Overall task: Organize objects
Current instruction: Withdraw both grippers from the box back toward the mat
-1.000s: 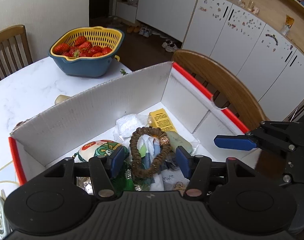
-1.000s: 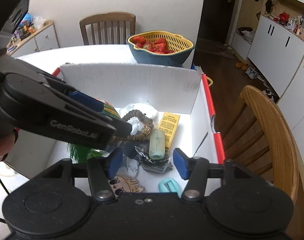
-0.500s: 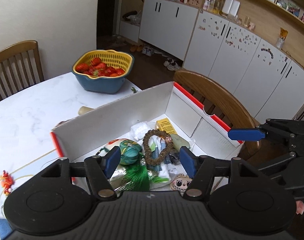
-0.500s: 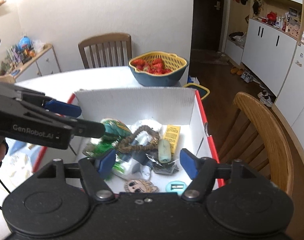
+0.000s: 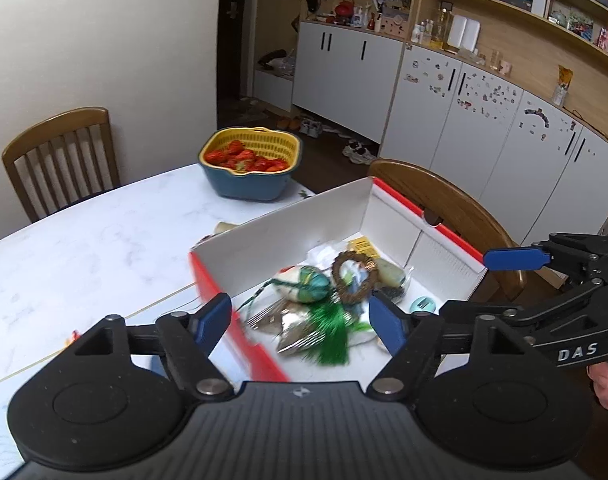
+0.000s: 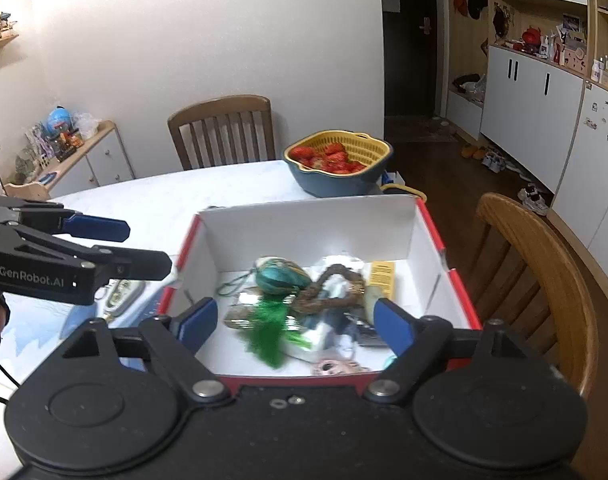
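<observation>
My left gripper (image 5: pixel 299 322) and right gripper (image 6: pixel 293 326) both hover spread, jaws just opening, nothing between them. The white box (image 6: pixel 304 228) sits at 12 o'clock, holding a beaded bracelet (image 5: pixel 354 280), teal pouch (image 6: pixel 277 278) and green tassel (image 5: pixel 330 334).

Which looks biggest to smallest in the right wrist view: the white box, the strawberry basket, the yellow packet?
1. white box
2. strawberry basket, though it stands farther from the camera
3. yellow packet, lying inside the box

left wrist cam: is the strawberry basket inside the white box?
No, the strawberry basket sits on the table beyond the white box, apart from it.
</observation>
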